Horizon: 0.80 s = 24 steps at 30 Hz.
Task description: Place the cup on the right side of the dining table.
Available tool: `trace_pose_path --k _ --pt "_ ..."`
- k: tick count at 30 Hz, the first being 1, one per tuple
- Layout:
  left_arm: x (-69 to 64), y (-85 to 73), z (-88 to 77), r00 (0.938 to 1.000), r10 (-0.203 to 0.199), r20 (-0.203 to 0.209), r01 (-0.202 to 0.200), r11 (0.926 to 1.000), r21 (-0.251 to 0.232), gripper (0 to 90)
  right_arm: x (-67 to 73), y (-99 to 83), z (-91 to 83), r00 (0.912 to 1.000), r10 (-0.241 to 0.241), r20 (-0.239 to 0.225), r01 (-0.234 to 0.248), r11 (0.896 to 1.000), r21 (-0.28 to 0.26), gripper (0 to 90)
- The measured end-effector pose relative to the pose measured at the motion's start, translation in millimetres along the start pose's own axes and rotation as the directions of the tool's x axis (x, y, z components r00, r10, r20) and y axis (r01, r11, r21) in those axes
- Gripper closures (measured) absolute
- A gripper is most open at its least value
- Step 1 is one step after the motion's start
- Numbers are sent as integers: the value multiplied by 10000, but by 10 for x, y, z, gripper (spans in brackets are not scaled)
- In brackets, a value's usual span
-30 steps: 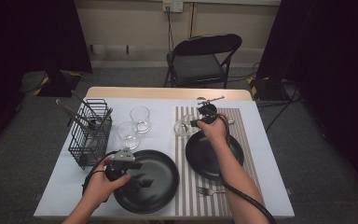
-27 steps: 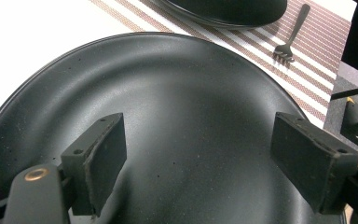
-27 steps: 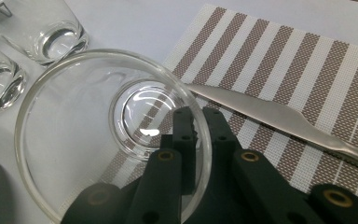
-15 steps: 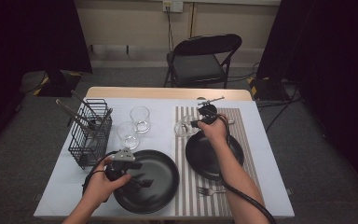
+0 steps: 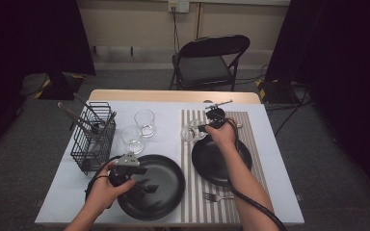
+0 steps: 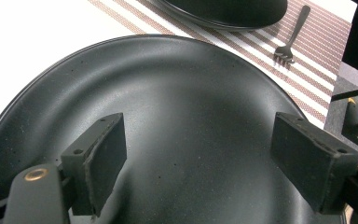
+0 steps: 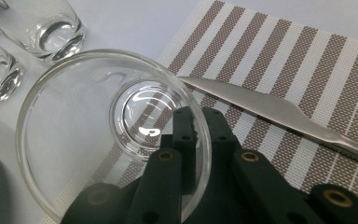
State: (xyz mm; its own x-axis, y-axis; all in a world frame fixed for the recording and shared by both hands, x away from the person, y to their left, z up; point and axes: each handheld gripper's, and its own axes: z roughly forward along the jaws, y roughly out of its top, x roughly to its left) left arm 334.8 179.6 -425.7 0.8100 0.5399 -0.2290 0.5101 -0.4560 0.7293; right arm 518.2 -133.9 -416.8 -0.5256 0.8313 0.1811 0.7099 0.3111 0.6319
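Hand-held gripper (image 7: 198,126), right, pinches the glass (image 7: 112,130) wall beside a knife (image 7: 279,114).

Pinched on the wall of a glass (image 7: 112,135), with a knife (image 7: 279,112) just beyond the right jaws, two more glasses (image 7: 51,28) further left. Bare plate (image 6: 177,121) between the wide-set left jaws.

I count three clear glasses (image 5: 144,122) (image 5: 132,138) (image 5: 190,132), two black plates (image 5: 161,202) (image 5: 207,166), one fork (image 5: 217,196), one knife (image 7: 279,112), one wire basket (image 5: 94,139), one striped placemat (image 5: 192,202), one folding chair (image 5: 207,60).
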Motion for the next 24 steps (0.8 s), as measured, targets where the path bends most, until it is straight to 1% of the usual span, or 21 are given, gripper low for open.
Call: trace_pose_path --k 12,16,24 --pt "-1 4 -9 10000 27 -40 -27 10000 5 183 9 11 3 9998 -63 168 61 9999 125 850" --pt "-3 5 -11 10000 35 -40 -35 10000 4 183 7 5 3 9998 56 179 -58 9999 106 849" --pt "-5 7 -11 10000 40 -55 -40 10000 10 183 9 -6 14 9999 94 143 -92 9999 -104 844"
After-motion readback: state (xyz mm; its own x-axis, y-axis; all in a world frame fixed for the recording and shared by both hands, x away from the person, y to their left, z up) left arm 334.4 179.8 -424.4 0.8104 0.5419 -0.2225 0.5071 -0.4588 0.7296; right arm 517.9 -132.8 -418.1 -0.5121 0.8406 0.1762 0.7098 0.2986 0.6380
